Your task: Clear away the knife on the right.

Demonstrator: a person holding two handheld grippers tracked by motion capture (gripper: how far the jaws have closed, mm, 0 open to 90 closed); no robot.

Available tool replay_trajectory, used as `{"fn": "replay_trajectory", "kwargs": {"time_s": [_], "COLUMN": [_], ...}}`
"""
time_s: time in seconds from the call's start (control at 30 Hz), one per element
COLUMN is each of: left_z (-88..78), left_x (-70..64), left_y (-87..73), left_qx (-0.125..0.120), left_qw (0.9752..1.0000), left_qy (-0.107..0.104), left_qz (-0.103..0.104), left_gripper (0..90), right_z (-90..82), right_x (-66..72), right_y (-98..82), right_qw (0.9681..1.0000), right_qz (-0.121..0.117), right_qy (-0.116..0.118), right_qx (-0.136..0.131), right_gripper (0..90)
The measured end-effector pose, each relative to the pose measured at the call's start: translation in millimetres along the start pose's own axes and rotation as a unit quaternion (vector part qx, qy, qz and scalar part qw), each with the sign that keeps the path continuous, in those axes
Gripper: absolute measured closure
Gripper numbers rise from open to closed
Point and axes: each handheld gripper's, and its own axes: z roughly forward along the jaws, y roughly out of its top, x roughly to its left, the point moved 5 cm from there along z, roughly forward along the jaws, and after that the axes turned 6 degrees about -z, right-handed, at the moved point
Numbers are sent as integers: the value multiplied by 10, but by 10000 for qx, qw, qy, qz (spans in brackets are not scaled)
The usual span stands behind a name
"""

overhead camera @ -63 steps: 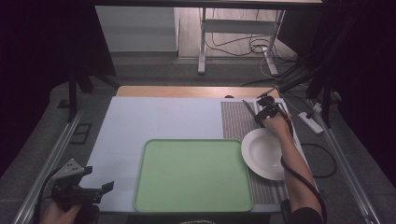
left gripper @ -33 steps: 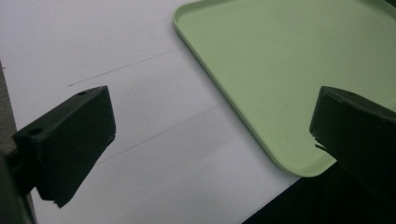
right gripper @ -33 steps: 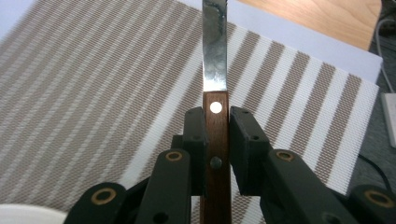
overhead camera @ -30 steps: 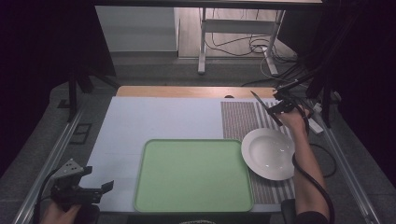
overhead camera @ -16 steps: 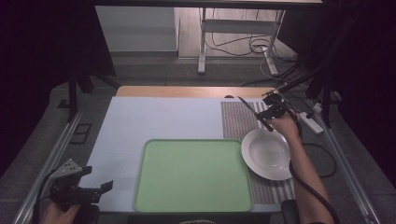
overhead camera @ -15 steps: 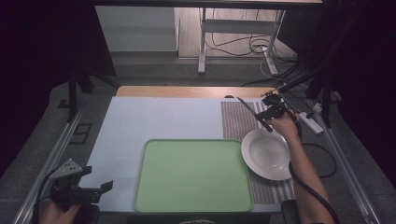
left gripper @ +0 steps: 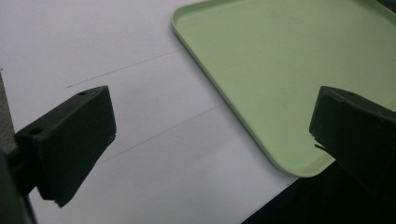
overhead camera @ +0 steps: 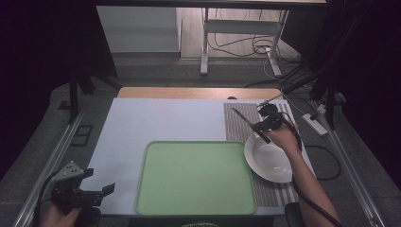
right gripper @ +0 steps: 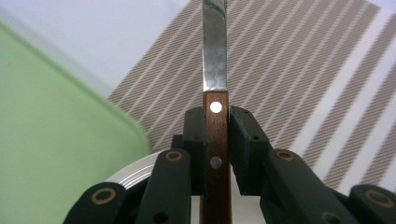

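Right gripper (overhead camera: 263, 124), carried in the person's right hand (overhead camera: 283, 136), is clamped on a knife (overhead camera: 249, 125): in the right gripper view its 2 black jaws press on either side of the brown wooden handle (right gripper: 215, 154), which carries 2 metal rivets, and the steel blade (right gripper: 214, 44) runs straight out ahead of them. In the high view the knife is held in the air above the striped placemat (overhead camera: 238, 124), its blade pointing toward the far left of the table and its handle over the far rim of the plate.

Largest on the table is the white sheet (overhead camera: 156, 124) that covers most of the top. On it, near the person, lies the green tray (overhead camera: 196, 176), bare. Just right of the tray lies the placemat, and the white plate (overhead camera: 267, 160) rests on the placemat's near half, its left edge close to the tray's right rim.

Left gripper (overhead camera: 80, 189) sits low at the near left corner of the table, its jaws spread wide apart with nothing between them; the left gripper view looks past them at the white sheet and the tray's near corner (left gripper: 299, 168).
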Motion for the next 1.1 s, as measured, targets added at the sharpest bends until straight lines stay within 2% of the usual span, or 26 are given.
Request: {"fn": "replay_trajectory", "kwargs": {"time_s": [0.03, 0.1, 0.13, 0.27, 0.4, 0.43, 0.47, 0.6, 0.63, 0.67, 0.77, 0.8, 0.83, 0.87, 0.9, 0.93, 1.0, 1.1], "left_z": [-1, -1, -2, -4, -4, -4, -4, -3, -3, -4, -3, -1, -1, 0, 0, -1, -1, -1], "left_x": [0, 0, 1, 3, 4, 4, 3, 2, 2, 3, 2, 0, 0, 0, 0, 0, -1, -3], "left_y": [0, 0, 0, 0, 0, 0, 0, 0, 0, 0, 0, 0, 0, 0, 0, 0, 0, 0], "left_qx": [-3, -5, -9, -7, -8, -8, -5, -5, -5, -4, -3, -3, -3, 1, 2, 10, 11, 13], "left_qw": [10000, 10000, 10000, 10000, 10000, 10000, 10000, 10000, 10000, 10000, 10000, 10000, 10000, 10000, 10000, 10000, 10000, 10000], "left_qy": [-3, -4, -8, -17, -20, -20, -18, -15, -15, -16, -11, -6, -6, -6, -6, -8, -9, -8], "left_qz": [-3, -6, -10, -19, -22, -22, -20, -18, -18, -21, -16, -12, -12, -8, -5, 0, 4, 9], "left_gripper": [3, 3, 3, 3, 3, 3, 3, 3, 3, 3, 3, 4, 4, 4, 4, 4, 5, 5], "right_z": [-19, -29, -51, -97, -132, -132, -148, -169, -169, -180, -191, -203, -203, -215, -215, -222, -224, -222], "right_x": [83, 124, 209, 370, 527, 527, 603, 757, 757, 836, 913, 991, 991, 1074, 1074, 1154, 1187, 1359], "right_y": [-23, -35, -59, -104, -153, -153, -178, -240, -240, -272, -298, -322, -322, -345, -345, -372, -383, -450], "right_qw": [10000, 9999, 9998, 9994, 9990, 9990, 9988, 9983, 9983, 9979, 9978, 9972, 9972, 9968, 9968, 9961, 9958, 9944], "right_qz": [-66, -102, -167, -288, -355, -355, -390, -448, -448, -504, -523, -587, -587, -602, -602, -681, -706, -848], "right_qy": [58, 66, 107, 176, 270, 270, 303, 368, 368, 398, 403, 451, 451, 523, 523, 565, 577, 637], "right_qx": [-11, -1, 5, -6, -35, -35, -40, -31, -31, -13, -24, -42, -42, -69, -69, -72, -61, -2], "right_gripper": [774, 774, 775, 775, 775, 775, 775, 775, 775, 775, 775, 775, 775, 775, 775, 775, 775, 775]}}
